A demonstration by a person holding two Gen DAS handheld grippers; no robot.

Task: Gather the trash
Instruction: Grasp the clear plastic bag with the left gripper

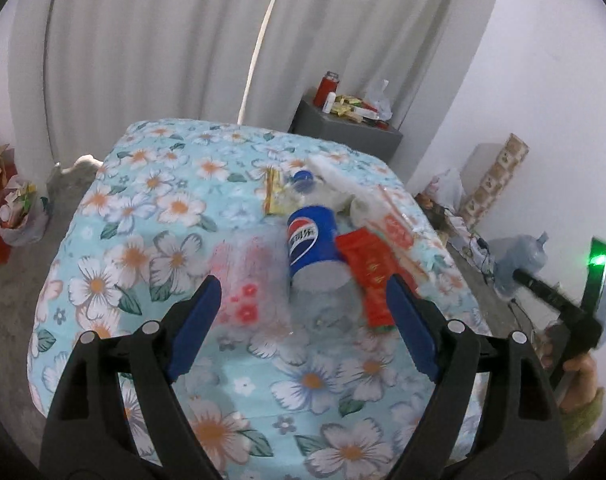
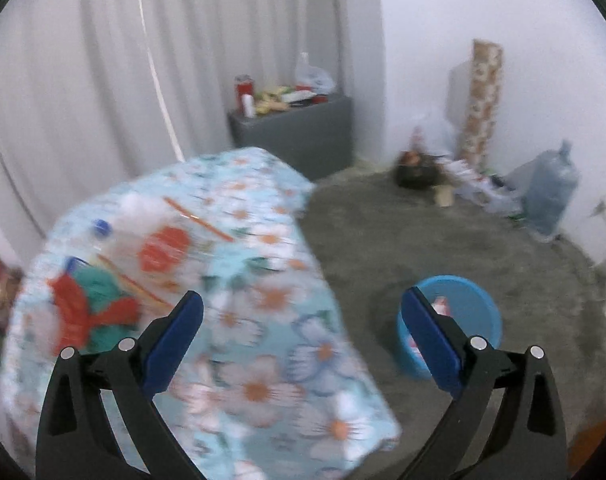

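Mostly floral tablecloth [image 1: 151,208] w/ trash; blue bucket [image 2: 463,304] on floor.

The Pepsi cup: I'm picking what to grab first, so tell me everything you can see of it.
The Pepsi cup is a blue paper-looking cup with the red, white and blue logo, lying on its side on the floral cloth, one round end facing the camera. A red packet lies against its right side. It sits ahead of the open left gripper, untouched.

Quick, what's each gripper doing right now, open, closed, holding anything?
Left gripper: open, holding nothing, above the trash on the table.
Right gripper: open wide, holding nothing.
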